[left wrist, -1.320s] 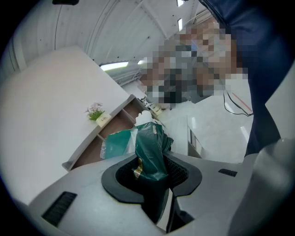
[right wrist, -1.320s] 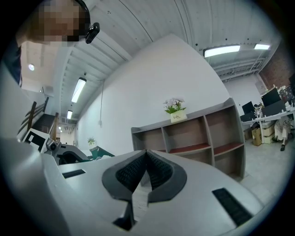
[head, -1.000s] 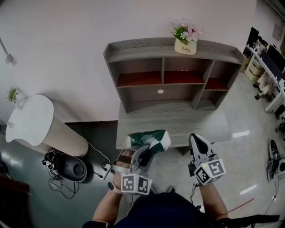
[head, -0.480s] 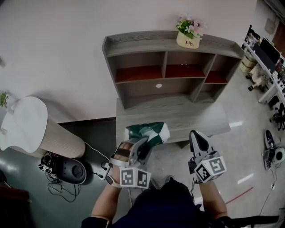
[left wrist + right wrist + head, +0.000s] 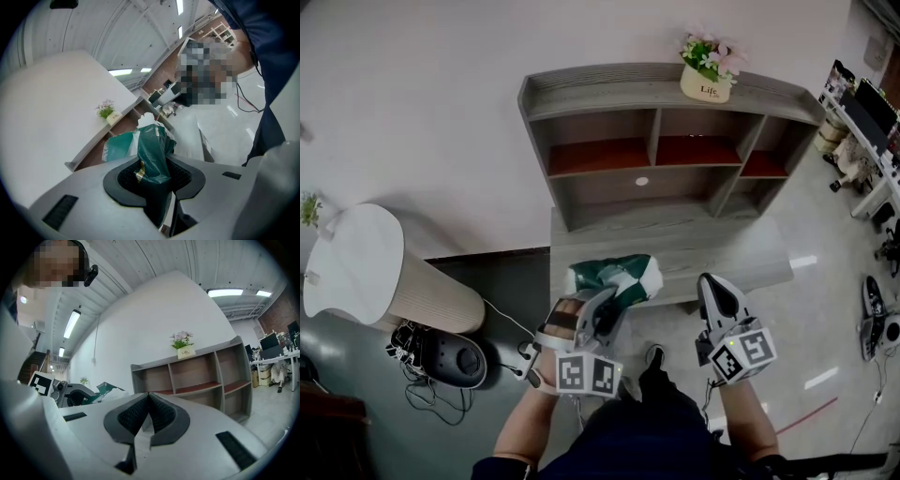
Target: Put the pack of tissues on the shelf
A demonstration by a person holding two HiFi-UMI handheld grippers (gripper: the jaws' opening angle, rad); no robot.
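White wall at the far side, with a grey wooden shelf unit set against it. Upper row of three open compartments with reddish-brown boards; below them one wide compartment and a narrower one at the right. On the top board, toward the right end, a small cream flower pot with pink blooms and green leaves. Just in front of the unit, a low grey table, bare on its right half.

Left gripper at the table's near edge, left of centre, jaws clamped on a pack of tissues – green and white wrapper, crumpled where pinched. Seen from the left gripper view: dark green plastic squeezed between the two ribbed pads, the rest of the pack bulging out beyond them toward the shelves. Pack held over the near edge of the table, not in any compartment; touching the tabletop or not, cannot tell.

Right gripper to the right of it and well apart, near the same edge, pointing toward the shelf unit. Jaws together in the right gripper view – pads meeting tip to tip, nothing between them.

Far left on the dark floor: a pale ribbed cylinder with a white top, and just beside it a black device with tangled cables.
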